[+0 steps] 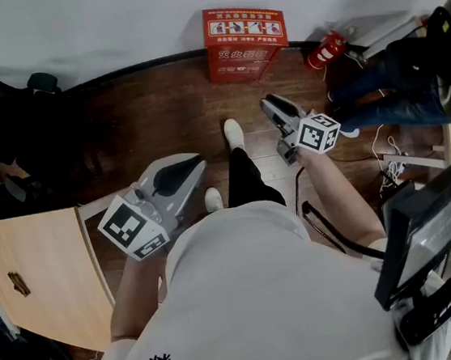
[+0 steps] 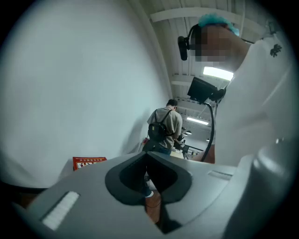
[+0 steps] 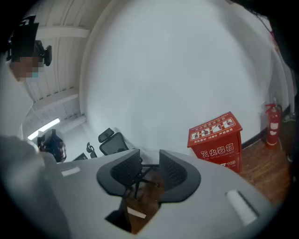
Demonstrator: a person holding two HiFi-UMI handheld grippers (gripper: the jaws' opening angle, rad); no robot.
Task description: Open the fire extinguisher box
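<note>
1. Left gripper (image 1: pixel 195 164): jaws together, nothing between them.
2. Fire extinguisher box (image 1: pixel 245 42): red, standing on the wooden floor (image 1: pixel 160 110) against the white wall (image 1: pixel 108 18). It is ahead of both grippers, well apart from them and touched by neither.
3. Right gripper (image 1: pixel 269 103): jaws slightly apart and empty. It is the nearer of the two to the box.
4. Fire extinguisher (image 1: pixel 325 50): by the wall, near the box's right side.

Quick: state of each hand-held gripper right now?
Left hand-held gripper: closed, holding nothing.
Right hand-held gripper: slightly open, nothing between its jaws.
</note>
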